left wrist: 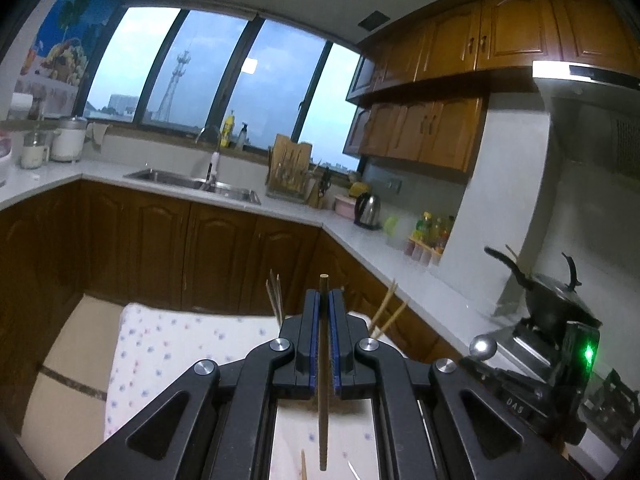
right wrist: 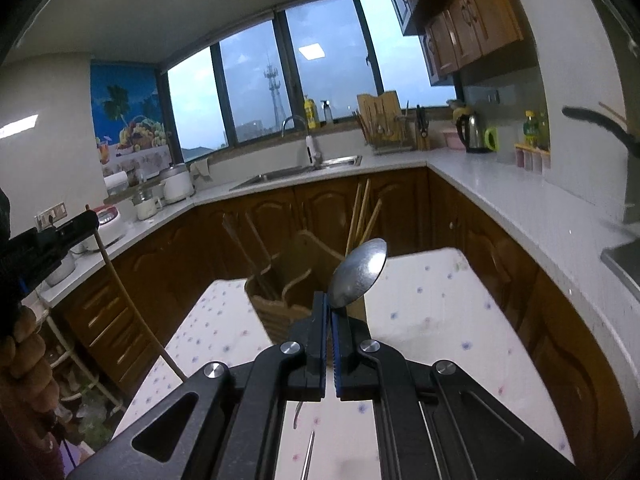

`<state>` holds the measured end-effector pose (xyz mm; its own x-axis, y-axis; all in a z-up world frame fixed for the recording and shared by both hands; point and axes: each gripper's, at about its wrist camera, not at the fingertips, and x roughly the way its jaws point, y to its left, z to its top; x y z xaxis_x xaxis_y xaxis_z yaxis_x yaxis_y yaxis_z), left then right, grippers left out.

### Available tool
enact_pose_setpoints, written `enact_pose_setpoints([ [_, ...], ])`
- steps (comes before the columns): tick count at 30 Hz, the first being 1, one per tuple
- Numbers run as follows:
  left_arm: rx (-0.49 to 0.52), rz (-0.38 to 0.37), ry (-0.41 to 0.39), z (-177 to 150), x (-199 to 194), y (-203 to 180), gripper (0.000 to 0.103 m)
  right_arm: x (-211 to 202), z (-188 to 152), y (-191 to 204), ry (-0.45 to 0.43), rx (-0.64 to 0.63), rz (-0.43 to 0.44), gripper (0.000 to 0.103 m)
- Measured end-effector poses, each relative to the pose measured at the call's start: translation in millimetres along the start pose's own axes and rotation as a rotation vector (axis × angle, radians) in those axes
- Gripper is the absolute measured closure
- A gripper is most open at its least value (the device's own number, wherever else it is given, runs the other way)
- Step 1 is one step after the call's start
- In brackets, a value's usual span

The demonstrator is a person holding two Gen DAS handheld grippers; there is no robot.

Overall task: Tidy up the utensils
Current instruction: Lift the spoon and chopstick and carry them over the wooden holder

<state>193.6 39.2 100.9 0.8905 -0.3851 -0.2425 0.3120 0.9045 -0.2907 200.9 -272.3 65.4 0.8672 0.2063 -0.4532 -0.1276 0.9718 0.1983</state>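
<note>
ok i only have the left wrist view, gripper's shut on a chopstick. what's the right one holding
Observer: The right gripper is shut on a metal spoon, bowl end up.
Operator: is there a holder anywhere, i just see stick tips past my fingers
Observer: Yes, a wooden utensil holder stands on the floral cloth, straight ahead of the right gripper.
Operator: anything in it already
Observer: Several chopsticks stand in its far compartment; darker sticks lean in the left one.
</note>
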Motion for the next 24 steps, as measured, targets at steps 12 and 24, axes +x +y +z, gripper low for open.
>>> enact_pose_setpoints([
  [12,0.033,0.020,-0.104,15.2,60.0,0.2,0.100,32.2,39.2,-0.1,-0.094,-0.046,-0.022,0.101],
  [24,0.030,0.081,-0.205,-3.0,106.9,-3.3,0.100,56.9,55.1,-4.0,-0.146,-0.065,-0.054,0.101],
])
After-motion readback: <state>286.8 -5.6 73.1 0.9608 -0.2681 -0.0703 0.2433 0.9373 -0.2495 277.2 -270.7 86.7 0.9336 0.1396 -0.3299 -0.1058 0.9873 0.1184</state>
